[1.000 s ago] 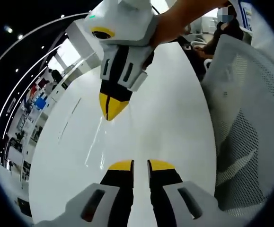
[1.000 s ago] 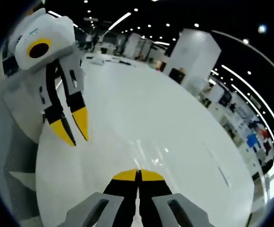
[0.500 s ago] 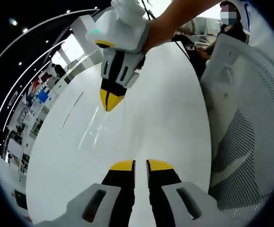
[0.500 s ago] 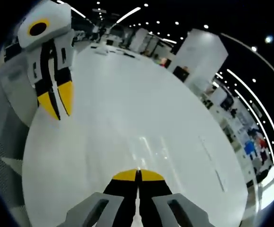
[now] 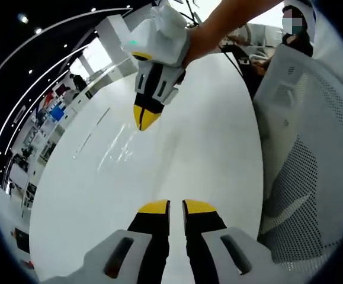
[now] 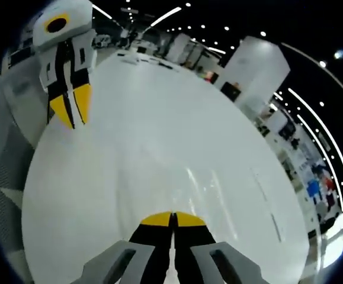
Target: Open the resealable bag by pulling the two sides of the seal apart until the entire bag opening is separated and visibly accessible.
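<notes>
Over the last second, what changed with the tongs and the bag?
The two tongs drew apart: the right tongs sit farther away in the left gripper view, the left tongs farther in the right gripper view. The clear bag stretches longer between them. Right tongs stay shut, left nearly closed; white table unchanged.

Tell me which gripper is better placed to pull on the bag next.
Right, probably. The right gripper is shut, with glints of the clear bag just off its tips; whether it grips is unclear. The left gripper hangs apart, jaws slightly parted.
</notes>
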Tool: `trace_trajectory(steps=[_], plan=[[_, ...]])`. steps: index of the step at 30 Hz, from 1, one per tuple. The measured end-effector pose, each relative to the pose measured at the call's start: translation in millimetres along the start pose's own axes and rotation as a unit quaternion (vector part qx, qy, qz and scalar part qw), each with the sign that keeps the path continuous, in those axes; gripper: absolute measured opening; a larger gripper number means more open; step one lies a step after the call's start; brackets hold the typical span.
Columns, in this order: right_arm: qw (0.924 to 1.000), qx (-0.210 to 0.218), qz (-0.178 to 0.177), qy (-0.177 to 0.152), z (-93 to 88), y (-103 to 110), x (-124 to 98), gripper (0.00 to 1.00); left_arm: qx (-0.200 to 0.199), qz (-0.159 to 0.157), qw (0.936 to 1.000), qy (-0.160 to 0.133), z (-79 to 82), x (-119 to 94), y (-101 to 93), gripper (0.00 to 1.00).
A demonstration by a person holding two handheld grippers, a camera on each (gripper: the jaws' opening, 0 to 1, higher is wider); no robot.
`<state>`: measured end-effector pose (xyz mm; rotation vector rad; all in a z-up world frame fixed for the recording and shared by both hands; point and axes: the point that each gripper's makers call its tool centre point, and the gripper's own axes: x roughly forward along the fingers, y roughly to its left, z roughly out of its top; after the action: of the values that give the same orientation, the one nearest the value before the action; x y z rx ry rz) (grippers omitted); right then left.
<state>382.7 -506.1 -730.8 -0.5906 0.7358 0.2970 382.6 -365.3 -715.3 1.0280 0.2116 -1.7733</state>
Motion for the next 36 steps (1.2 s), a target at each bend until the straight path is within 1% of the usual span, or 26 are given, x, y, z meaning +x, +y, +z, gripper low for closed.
trace_trajectory(steps=[2,3,7,10,13,17,19,23,26,32,36], plan=[[0.9999,0.016,0.003,0.000,-1.2,3.2,-0.1,0.00,-0.004,-0.001,1.0000,0.002,-1.6,0.3,-1.0,0.06],[0.9993,0.037,0.008,-0.003,-1.0,6.5,0.6,0.00,-0.005,-0.001,1.0000,0.002,-1.7,0.4,-1.4,0.06],[0.9988,0.047,0.016,0.000,-4.5,10.5,1.6,0.03,-0.003,-0.002,1.0000,0.001,-0.3,0.6,-2.8,0.06],[0.9972,0.071,0.025,-0.002,-6.7,15.0,2.2,0.05,-0.003,-0.002,1.0000,0.001,0.2,1.2,-3.3,0.06],[0.9947,0.097,0.031,-0.006,-7.5,17.1,2.2,0.05,-0.004,-0.003,1.0000,0.002,-0.8,1.8,-3.7,0.06],[0.9901,0.131,0.051,-0.006,-10.6,25.5,3.1,0.08,-0.008,-0.003,1.0000,0.004,-3.0,1.7,-4.3,0.06],[0.9914,0.122,0.045,-0.009,-11.2,25.4,3.1,0.10,-0.009,-0.004,0.9999,0.005,-4.9,1.7,-4.6,0.06],[0.9880,0.143,0.056,-0.013,-11.0,30.5,3.6,0.15,-0.012,-0.004,0.9999,0.008,-7.7,0.8,-5.2,0.06],[0.9884,0.140,0.056,-0.017,-10.2,31.9,2.4,0.17,-0.014,-0.003,0.9999,0.009,-8.8,-0.1,-4.9,0.06],[0.9857,0.155,0.060,-0.024,-10.1,34.0,-1.9,0.23,-0.017,0.001,0.9998,0.011,-9.7,-2.0,-2.4,0.07],[0.9840,0.166,0.054,-0.034,-8.7,31.9,-7.4,0.28,-0.021,0.004,0.9997,0.010,-10.7,-3.3,-1.2,0.08]])
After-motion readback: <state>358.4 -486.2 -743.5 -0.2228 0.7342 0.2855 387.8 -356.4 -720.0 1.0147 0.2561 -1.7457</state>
